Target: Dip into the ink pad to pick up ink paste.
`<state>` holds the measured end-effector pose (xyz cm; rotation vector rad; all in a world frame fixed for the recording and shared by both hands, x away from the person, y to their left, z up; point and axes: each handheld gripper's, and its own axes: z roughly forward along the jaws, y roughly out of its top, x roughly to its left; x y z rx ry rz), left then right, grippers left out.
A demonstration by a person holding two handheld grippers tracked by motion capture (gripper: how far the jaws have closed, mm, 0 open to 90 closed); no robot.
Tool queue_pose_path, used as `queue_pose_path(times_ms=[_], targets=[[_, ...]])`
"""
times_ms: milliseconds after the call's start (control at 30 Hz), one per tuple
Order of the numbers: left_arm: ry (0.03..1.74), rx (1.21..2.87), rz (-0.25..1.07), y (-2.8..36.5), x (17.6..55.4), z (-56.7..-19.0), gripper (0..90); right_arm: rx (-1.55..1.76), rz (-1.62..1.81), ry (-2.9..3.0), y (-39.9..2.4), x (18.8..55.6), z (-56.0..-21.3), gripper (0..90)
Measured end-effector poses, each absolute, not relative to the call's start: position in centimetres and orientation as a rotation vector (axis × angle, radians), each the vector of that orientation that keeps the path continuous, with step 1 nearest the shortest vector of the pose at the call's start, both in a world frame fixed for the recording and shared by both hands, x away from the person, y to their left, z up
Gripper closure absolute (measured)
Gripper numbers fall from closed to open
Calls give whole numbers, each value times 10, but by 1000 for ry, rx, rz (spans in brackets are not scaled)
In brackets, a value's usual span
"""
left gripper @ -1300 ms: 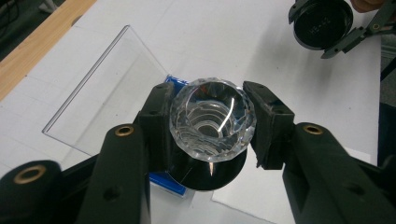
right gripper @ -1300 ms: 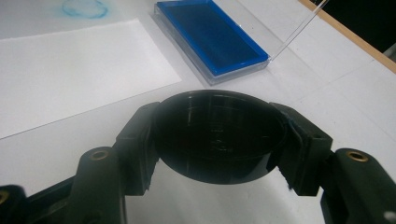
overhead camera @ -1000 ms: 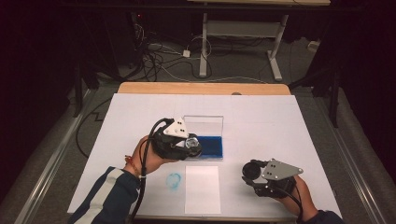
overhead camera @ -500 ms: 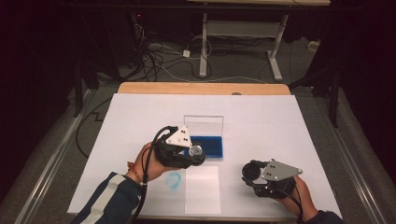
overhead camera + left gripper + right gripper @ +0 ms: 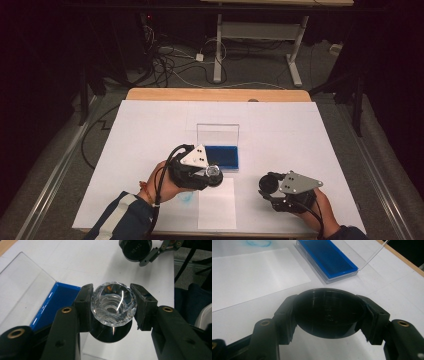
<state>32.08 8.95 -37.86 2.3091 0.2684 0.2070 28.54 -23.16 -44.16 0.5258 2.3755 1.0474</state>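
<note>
My left gripper [image 5: 212, 175] [image 5: 113, 315] is shut on a stamp [image 5: 215, 171] [image 5: 113, 302] with a clear faceted knob and a round black base. It hovers at the near edge of the blue ink pad [image 5: 222, 157] [image 5: 57, 303], above the top of a white paper sheet [image 5: 216, 206]. At the lower right, my right gripper [image 5: 268, 186] [image 5: 329, 322] is shut on a round black cap [image 5: 270, 183] [image 5: 328, 311] just over the table. The cap [image 5: 135, 249] is also seen far off in the left gripper view.
The ink pad's clear lid [image 5: 217, 134] [image 5: 372, 255] stands open behind the pad [image 5: 327, 257]. A blue smudge [image 5: 186, 198] [image 5: 258, 242] marks the white table cover left of the sheet [image 5: 254, 272]. The wooden table edge [image 5: 215, 94] runs along the back.
My left hand has carried the stamp off the ink pad toward the near edge and slightly down, over the top of the paper sheet. The right hand has kept still.
</note>
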Motion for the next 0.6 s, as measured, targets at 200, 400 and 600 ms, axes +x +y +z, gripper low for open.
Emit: queue_pose_path(times_ms=[200, 400, 600], targets=[[261, 2313, 199, 88, 316, -383, 542, 531, 1046, 2375, -231, 286, -442, 384], [249, 2319, 187, 86, 312, -388, 542, 532, 1044, 2376, -231, 285, -442, 384], [233, 2324, 189, 86, 307, -392, 542, 531, 1040, 2375, -231, 285, -442, 384]])
